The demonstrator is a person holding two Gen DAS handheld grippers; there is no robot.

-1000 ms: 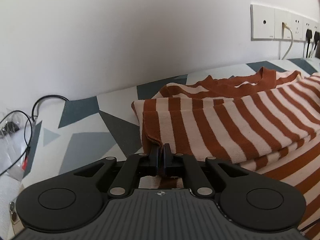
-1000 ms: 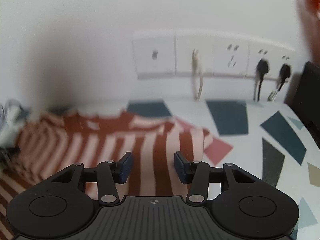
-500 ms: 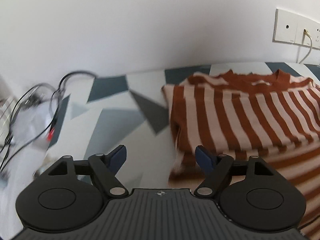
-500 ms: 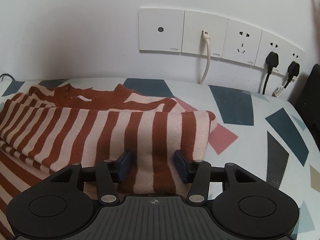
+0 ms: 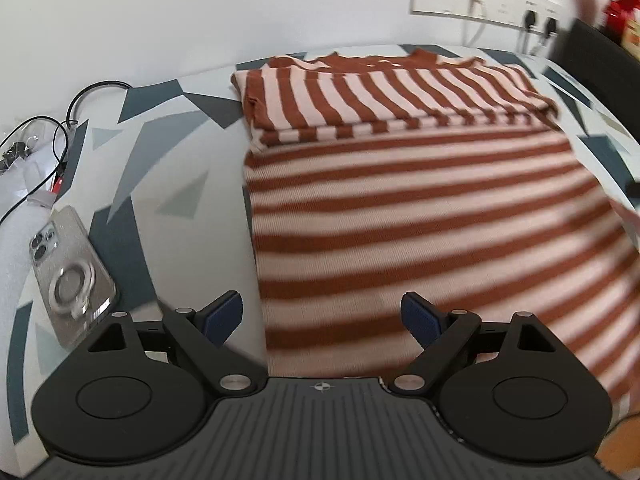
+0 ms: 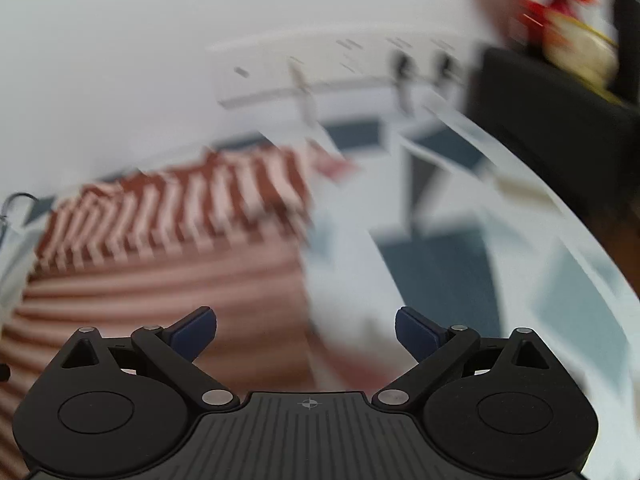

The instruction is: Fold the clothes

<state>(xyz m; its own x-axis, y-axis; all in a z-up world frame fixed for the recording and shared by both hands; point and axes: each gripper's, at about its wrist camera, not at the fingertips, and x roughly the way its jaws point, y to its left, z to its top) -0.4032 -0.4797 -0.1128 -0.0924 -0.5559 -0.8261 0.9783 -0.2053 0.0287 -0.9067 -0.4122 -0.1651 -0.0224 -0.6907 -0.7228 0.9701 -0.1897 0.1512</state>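
Left of the left tongs (image 5: 322,318) a phone (image 5: 68,270) lies on the patterned counter (image 5: 168,184). These tongs gape wide, holding nothing, over the near left edge of the striped sweater (image 5: 420,208), whose far part is folded over. The right tongs (image 6: 306,330) also stand wide and empty; through heavy blur, the sweater seems to lie ahead and to their left.

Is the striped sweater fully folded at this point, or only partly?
Partly folded. The striped sweater has its sleeves laid across the top near the collar, while its body lies spread flat.
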